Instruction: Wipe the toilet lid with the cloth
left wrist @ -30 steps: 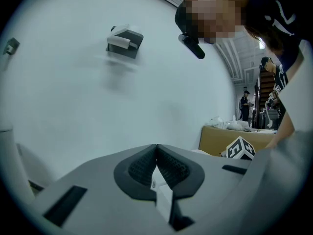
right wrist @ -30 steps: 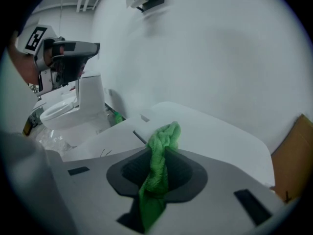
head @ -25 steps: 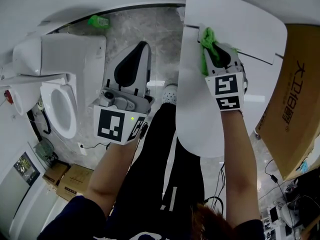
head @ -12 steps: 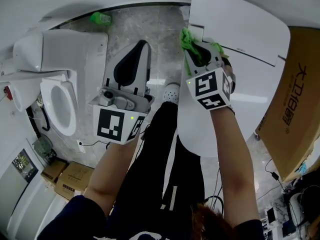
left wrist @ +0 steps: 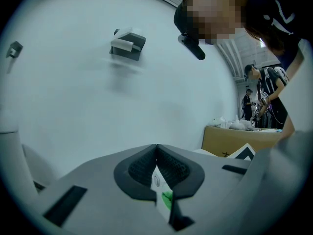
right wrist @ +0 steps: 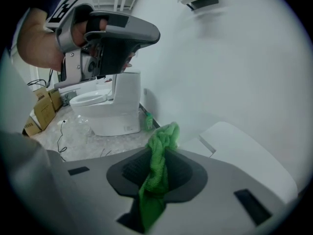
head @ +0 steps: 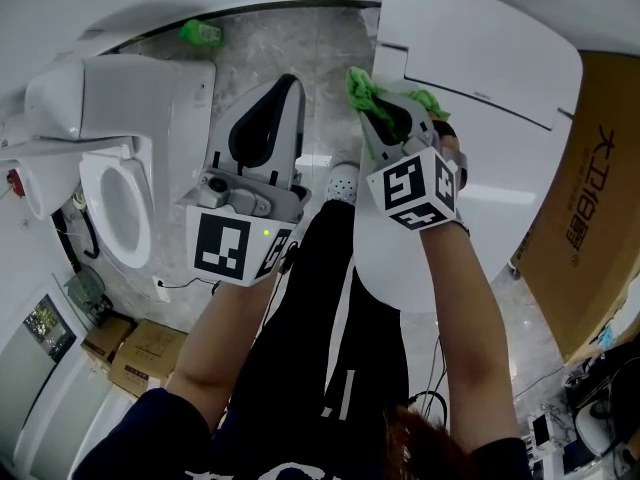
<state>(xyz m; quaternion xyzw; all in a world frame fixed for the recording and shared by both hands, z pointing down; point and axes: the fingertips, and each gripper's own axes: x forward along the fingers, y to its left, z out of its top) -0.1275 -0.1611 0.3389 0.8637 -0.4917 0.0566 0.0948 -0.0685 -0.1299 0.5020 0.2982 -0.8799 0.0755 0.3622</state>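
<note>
Your right gripper [head: 388, 118] was clamped on the green cloth [head: 360, 83], its bunch poking past the tips. Your left gripper [head: 280, 98] was closed, with only a white slip [left wrist: 157, 182] in its seam, and sat idle over the floor. To wipe well, I'd have tipped the cloth down flat and pressed evenly. The toilet lid [head: 480, 58] lay just right of the jaws, the cloth at its left edge.

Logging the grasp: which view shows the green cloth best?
Right gripper view: the cloth hangs pinched between shut jaws. Head view shows only a tuft past the right gripper. Left gripper view shows none.
</note>
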